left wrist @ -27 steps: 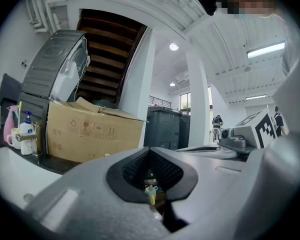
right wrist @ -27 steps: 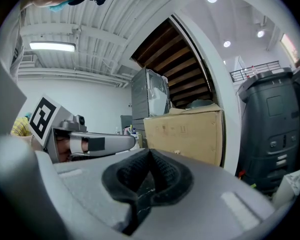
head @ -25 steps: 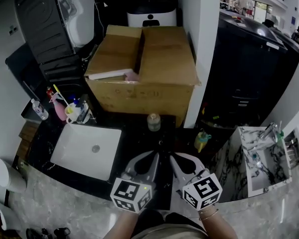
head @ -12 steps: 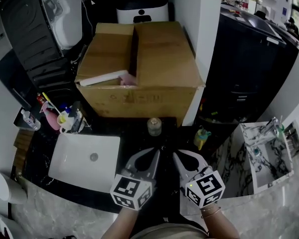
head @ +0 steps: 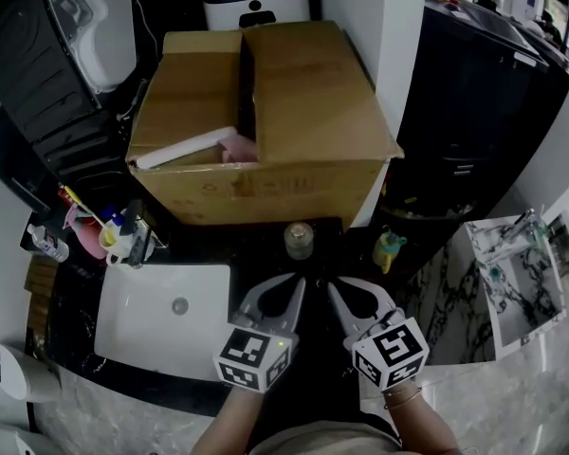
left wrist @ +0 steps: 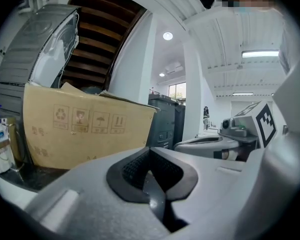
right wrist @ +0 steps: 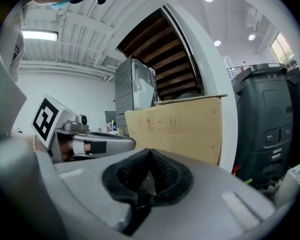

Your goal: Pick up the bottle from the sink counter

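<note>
Two grippers are edging in side by side over the black stone counter [head: 229,246]. Within the last second both have slid forward, and the big brown cardboard box [head: 266,93] behind the counter now fills more of the head view. The left gripper [head: 297,287] has its fingers pressed together on nothing, and its own view shows the ribbed black pads [left wrist: 132,170] meeting with no gap. The right gripper [head: 335,290] is the same, its pads [right wrist: 165,176] closed and empty. What I take for the target is a small clear bottle with a pale round cap [head: 299,240]. It stands upright on the counter just in front of the box, to the right of the white rectangular sink basin [head: 142,322] and straight ahead of the two tips. It is nearer to them than a second ago, but still apart from both, and neither gripper view shows it. A yellow-green bottle [head: 389,251] sits further right; whether it is on the counter I cannot tell. So the approach is under way and nothing is picked up yet. To my eye, one gripper must part its fingers before reaching the bottle, since closed tips would only push it against the box or tip it.
</note>
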Available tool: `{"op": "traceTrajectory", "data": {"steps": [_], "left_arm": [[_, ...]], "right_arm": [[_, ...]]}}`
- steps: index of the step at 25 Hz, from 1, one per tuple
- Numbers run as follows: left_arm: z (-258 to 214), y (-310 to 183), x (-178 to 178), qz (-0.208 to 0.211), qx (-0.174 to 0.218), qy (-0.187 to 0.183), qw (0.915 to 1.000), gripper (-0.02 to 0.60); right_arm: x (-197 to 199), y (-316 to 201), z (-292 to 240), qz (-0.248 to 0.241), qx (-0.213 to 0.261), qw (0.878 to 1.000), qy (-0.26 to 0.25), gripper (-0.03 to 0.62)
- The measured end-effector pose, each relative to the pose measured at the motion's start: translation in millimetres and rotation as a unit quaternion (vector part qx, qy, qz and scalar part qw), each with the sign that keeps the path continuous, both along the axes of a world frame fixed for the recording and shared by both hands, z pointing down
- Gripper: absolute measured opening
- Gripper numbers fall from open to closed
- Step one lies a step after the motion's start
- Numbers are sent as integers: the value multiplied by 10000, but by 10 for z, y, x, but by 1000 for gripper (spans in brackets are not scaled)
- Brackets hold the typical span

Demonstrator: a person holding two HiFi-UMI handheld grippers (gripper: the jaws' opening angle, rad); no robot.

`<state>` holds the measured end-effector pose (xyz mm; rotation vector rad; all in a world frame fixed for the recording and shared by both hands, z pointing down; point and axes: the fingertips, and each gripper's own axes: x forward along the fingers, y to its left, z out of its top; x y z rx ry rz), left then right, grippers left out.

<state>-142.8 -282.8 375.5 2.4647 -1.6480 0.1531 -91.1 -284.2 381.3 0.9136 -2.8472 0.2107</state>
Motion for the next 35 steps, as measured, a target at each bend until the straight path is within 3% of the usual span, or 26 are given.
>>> {"op": "traceTrajectory", "data": {"steps": [20,25,35], "left_arm": [[550,-447,-304,153,-510,140,9985,6],[655,-604,-388,2,-568,190,9982,126],[874,-839,-563,-532,-572,389,9962,235]], "right_arm": [[-149,-370,372,420,-350,9985,47,3],[-179,-419,438,450,-482,9976,193,3],[-207,-568,644,634,-574,9961,199,3]]}}
